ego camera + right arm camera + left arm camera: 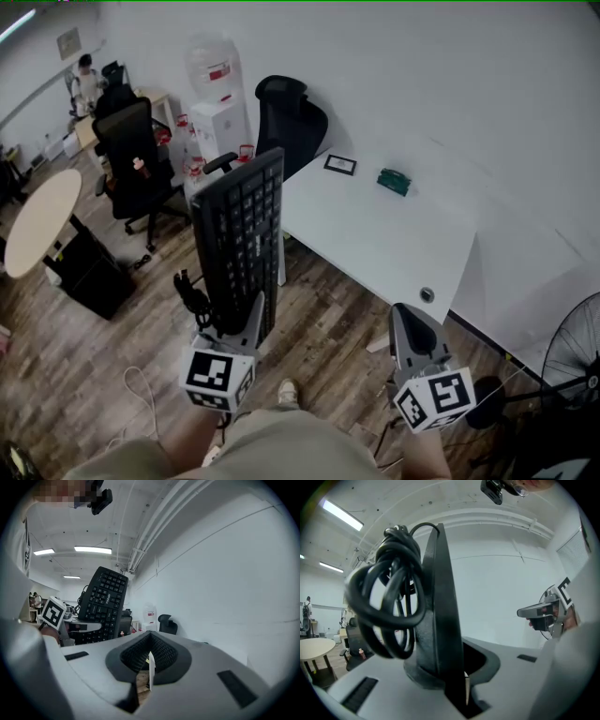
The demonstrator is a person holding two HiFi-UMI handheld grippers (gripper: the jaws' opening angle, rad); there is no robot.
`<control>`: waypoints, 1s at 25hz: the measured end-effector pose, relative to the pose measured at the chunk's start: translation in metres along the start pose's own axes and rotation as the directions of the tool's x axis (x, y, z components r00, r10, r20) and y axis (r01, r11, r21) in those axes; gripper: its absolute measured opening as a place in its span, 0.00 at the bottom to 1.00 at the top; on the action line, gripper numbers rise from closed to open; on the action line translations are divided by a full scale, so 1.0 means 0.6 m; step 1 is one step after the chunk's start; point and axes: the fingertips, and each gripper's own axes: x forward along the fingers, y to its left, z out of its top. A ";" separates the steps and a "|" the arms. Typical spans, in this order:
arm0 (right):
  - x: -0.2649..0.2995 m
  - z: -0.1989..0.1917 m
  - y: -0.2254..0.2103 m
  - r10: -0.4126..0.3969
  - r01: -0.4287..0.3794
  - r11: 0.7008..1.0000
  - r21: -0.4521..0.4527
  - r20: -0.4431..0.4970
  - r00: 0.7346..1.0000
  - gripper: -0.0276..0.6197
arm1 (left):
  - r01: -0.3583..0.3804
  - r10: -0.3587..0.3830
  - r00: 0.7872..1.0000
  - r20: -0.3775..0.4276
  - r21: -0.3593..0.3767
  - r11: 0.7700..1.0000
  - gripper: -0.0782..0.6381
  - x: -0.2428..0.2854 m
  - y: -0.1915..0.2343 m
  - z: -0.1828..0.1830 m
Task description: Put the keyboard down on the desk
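At 6 o'clock in the head view, the person's legs are cut off by the frame. At 7 o'clock the left gripper (236,321) has its jaws pinching the lower end of the keyboard (242,230), and that end is buried between them. In the left gripper view the board shows edge-on only, its keys out of sight, with a coiled cable (389,606) bunched against its back and covering much of what lies behind. The right gripper (149,641) sits at 5 o'clock, well apart, jaws pressed together with nothing between them. The keyboard is black and full-size, stood on end in the air over the wooden floor (319,319) with its keys turned toward the right gripper. Their white lettering is too small to read. The white worktop (394,253) spreads from the board's top toward 2 o'clock. Further on lie a small framed card (339,165) and a green thing (395,181) — neither clear enough to identify. A fan (574,356) is cut off at 4 o'clock.
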 end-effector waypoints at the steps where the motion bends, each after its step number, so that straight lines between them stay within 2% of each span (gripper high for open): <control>1: 0.019 -0.003 -0.001 -0.003 0.003 1.000 -0.002 -0.002 1.000 0.08 | 0.006 -0.006 1.000 -0.005 0.003 1.000 0.23 0.016 0.012 -0.004; 7: 0.120 -0.011 -0.021 -0.026 0.026 1.000 0.012 -0.013 1.000 0.08 | 0.053 -0.053 0.998 -0.032 0.021 0.998 0.23 0.109 0.067 -0.010; 13: 0.198 -0.034 -0.051 -0.040 0.041 0.999 0.014 -0.052 0.998 0.08 | 0.077 -0.077 0.996 -0.056 0.007 0.997 0.23 0.192 0.107 -0.025; 20: 0.301 -0.069 -0.119 -0.050 0.052 0.998 0.023 -0.095 0.994 0.08 | 0.080 -0.079 0.993 -0.085 0.004 0.997 0.23 0.311 0.147 -0.048; 25: 0.401 -0.079 -0.173 -0.030 0.033 0.999 0.032 -0.109 0.994 0.08 | 0.078 -0.080 0.990 -0.118 -0.024 0.997 0.23 0.412 0.174 -0.062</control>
